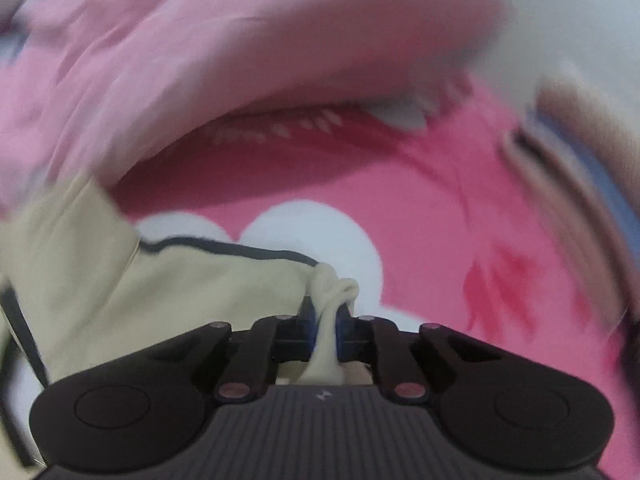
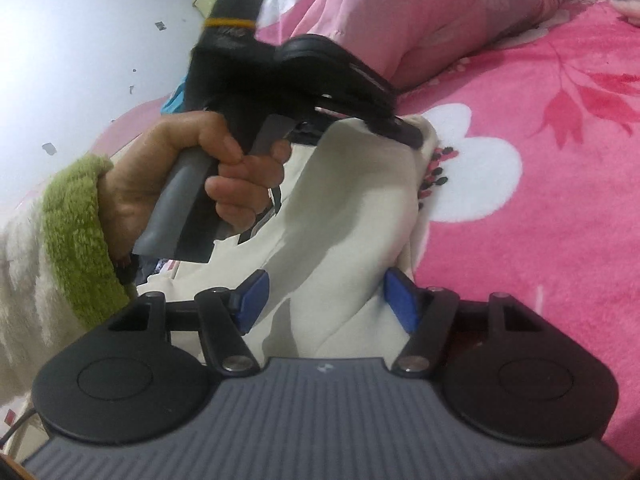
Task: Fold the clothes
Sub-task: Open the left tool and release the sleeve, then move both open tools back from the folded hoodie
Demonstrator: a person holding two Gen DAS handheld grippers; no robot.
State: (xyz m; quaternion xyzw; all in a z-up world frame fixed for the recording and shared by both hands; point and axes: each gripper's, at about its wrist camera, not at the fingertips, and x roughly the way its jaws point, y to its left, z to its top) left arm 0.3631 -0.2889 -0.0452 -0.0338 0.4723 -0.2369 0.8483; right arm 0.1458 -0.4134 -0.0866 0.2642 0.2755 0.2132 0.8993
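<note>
a: while the cream garment (image 2: 352, 200) lies on the pink flowered blanket (image 2: 560, 184), one bunched corner of it is pinched up in the left gripper (image 1: 326, 314), whose blue pads are clenched on a twist of the cloth.

b: and the cloth's run from there?

a: in the right wrist view it stretches as a long band from that held corner down toward the right gripper (image 2: 326, 294), so its long axis runs roughly between the two tools. a dark seam line (image 1: 240, 248) edges it in the left wrist view.

b: is the right one holding anything?

a: no. its jaws stand wide apart, the blue pads (image 2: 254, 292) on either side of the cloth, which passes between and below them. i cannot tell whether the pads touch the fabric.

b: so which is nearer the free end?

a: the right gripper, i'd judge; the near stretch of cloth lies straight ahead of its open jaws, so closing there looks like the relation that matters. whether this is a fold being drawn over or a garment being spread first, the pictures don't settle.

b: what's around it?

a: the person's left hand (image 2: 192, 168), in a green fuzzy cuff (image 2: 76, 236), grips the left tool's handle. a pale pink quilt (image 2: 420, 12) is heaped beyond, past the white flower (image 2: 480, 168) printed on the blanket.
</note>
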